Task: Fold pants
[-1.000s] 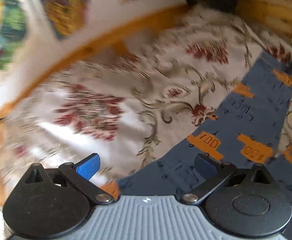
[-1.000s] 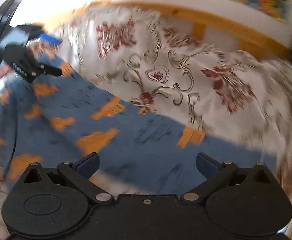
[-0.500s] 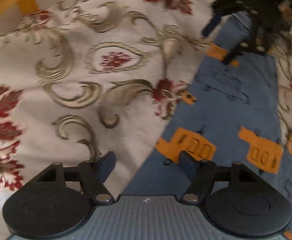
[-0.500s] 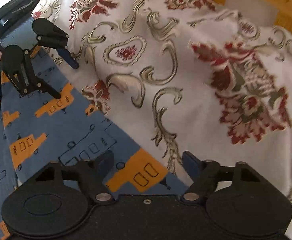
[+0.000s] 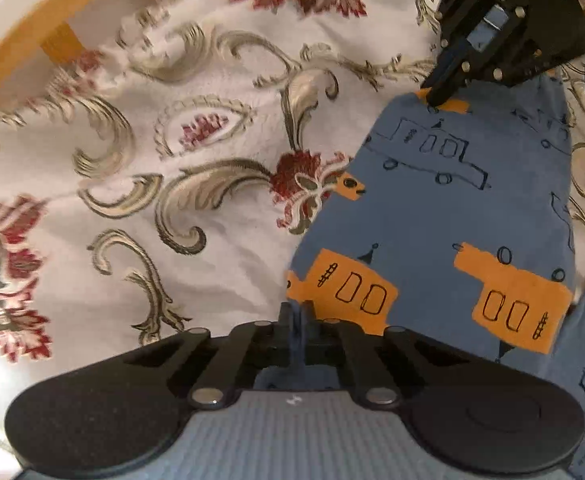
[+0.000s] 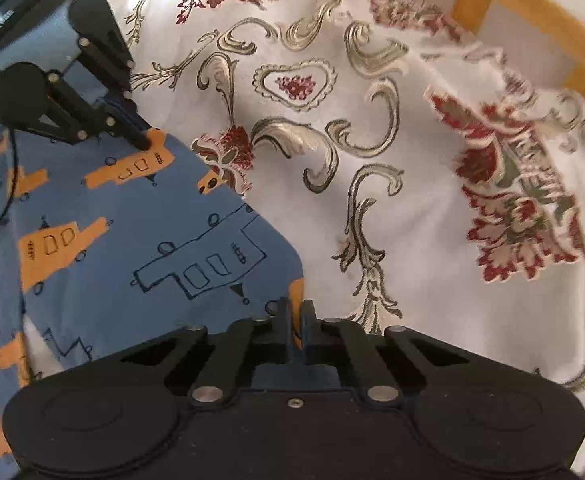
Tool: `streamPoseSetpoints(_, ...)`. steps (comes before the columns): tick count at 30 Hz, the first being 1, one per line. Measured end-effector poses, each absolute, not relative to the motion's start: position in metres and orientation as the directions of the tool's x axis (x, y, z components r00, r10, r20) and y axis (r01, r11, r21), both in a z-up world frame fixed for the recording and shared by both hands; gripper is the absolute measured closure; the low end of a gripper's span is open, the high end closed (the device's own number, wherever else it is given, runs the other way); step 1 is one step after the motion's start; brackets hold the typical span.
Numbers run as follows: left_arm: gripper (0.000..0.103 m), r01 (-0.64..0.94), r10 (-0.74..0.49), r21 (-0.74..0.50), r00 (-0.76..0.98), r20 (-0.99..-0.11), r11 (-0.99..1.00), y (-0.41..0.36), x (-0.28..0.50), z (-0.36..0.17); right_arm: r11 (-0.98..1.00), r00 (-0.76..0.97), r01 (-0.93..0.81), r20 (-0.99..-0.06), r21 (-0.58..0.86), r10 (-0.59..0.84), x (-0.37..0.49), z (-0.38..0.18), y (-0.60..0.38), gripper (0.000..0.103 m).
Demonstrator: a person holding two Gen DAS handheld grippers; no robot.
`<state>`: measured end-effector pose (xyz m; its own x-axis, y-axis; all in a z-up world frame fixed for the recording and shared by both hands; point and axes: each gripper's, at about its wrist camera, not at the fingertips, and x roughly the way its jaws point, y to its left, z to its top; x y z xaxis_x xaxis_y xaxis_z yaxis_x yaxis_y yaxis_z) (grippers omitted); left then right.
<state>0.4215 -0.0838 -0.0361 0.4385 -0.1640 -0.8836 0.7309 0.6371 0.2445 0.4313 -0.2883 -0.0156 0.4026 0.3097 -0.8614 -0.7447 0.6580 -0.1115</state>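
Left wrist view: the left gripper is clenched on the near corner of the straight end edge of the pants, a blue garment printed with orange and outlined vehicles, which lies on a floral bedspread. At the far corner of the same edge the right gripper is pinched down on the cloth. The right wrist view confirms both grips: the right gripper has its jaws drawn together with blue fabric between them, and the left gripper bites an orange patch at the other corner. Status, as a judgement: both corners of one end are secured, so the pick-up stage of a fold appears complete; the carry of this edge over the rest of the garment, the laying down and any further fold are not yet done. The cloth between the two grips lies flat, with no crease or doubled edge visible there. Limits of view: it cannot be told whether the held edge is the waistband or the leg hems, nor whether the legs are already laid one on the other, since the garment runs out of both pictures. A second blue area at the lower side of each view may be another layer or leg. A wooden bed rail borders the bedspread.
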Motion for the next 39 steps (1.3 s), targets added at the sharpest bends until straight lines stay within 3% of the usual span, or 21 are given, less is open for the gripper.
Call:
streamPoseSetpoints(5, 0.100, 0.541, -0.075, 0.390, 0.649, -0.757, 0.745, -0.096, 0.407, -0.022, 0.716, 0.614, -0.634, -0.753, -0.292, 0.237, 0.409, -0.008, -0.281, 0.101)
streamPoseSetpoints(9, 0.100, 0.459, -0.075, 0.529, 0.802, -0.593, 0.714, -0.107, 0.406, -0.005, 0.724, 0.741, -0.539, -0.651, -0.431, 0.164, 0.415, 0.007, -0.274, 0.101)
streamPoseSetpoints(16, 0.096, 0.422, -0.069, 0.481, 0.802, -0.594, 0.769, -0.091, 0.456, -0.013, 0.727, 0.781, -0.453, -0.623, -0.516, 0.045, 0.468, -0.005, -0.255, 0.101)
streamPoseSetpoints(17, 0.094, 0.420, -0.063, 0.479, 0.799, -0.599, 0.771, -0.089, 0.463, -0.018, 0.725, 0.776, -0.452, -0.630, -0.520, 0.031, 0.474, -0.011, -0.251, 0.101)
streamPoseSetpoints(19, 0.077, 0.414, -0.053, 0.483, 0.798, -0.600, 0.771, -0.087, 0.466, -0.027, 0.710, 0.768, -0.451, -0.641, -0.540, 0.000, 0.482, -0.021, -0.245, 0.100)
streamPoseSetpoints(20, 0.073, 0.413, -0.058, 0.486, 0.804, -0.592, 0.770, -0.083, 0.464, -0.028, 0.703, 0.768, -0.450, -0.641, -0.551, -0.011, 0.483, -0.023, -0.242, 0.094)
streamPoseSetpoints(21, 0.059, 0.415, -0.071, 0.481, 0.809, -0.584, 0.772, -0.078, 0.463, -0.026, 0.703, 0.770, -0.446, -0.638, -0.554, -0.014, 0.484, -0.022, -0.242, 0.091)
streamPoseSetpoints(22, 0.041, 0.414, -0.084, 0.467, 0.811, -0.579, 0.782, -0.069, 0.462, -0.021, 0.707, 0.774, -0.440, -0.633, -0.553, -0.014, 0.483, -0.020, -0.243, 0.080)
streamPoseSetpoints(24, 0.028, 0.413, -0.115, 0.412, 0.805, -0.582, 0.812, -0.046, 0.461, -0.006, 0.721, 0.783, -0.428, -0.622, -0.545, -0.004, 0.478, -0.013, -0.248, 0.046)
streamPoseSetpoints(26, 0.016, 0.412, -0.144, 0.342, 0.791, -0.595, 0.845, -0.014, 0.458, 0.013, 0.738, 0.799, -0.412, -0.602, -0.534, 0.011, 0.466, -0.004, -0.257, 0.025)
streamPoseSetpoints(28, 0.002, 0.391, -0.139, 0.322, 0.795, -0.591, 0.862, 0.019, 0.454, 0.030, 0.768, 0.807, -0.411, -0.588, -0.491, 0.056, 0.454, 0.007, -0.267, 0.014)
streamPoseSetpoints(30, 0.000, 0.394, -0.128, 0.312, 0.773, -0.622, 0.865, 0.050, 0.452, 0.039, 0.794, 0.793, -0.453, -0.591, -0.407, 0.149, 0.442, 0.018, -0.276, 0.002)
streamPoseSetpoints(34, 0.000, 0.400, -0.098, 0.250, 0.673, -0.733, 0.882, 0.103, 0.451, 0.043, 0.771, 0.746, -0.558, -0.592, -0.307, 0.304, 0.433, 0.034, -0.268, 0.001)
streamPoseSetpoints(39, 0.000, 0.463, -0.172, 0.145, 0.575, -0.800, 0.874, 0.129, 0.441, 0.039, 0.707, 0.634, -0.680, -0.642, -0.196, 0.431, 0.448, 0.039, -0.228, 0.001)
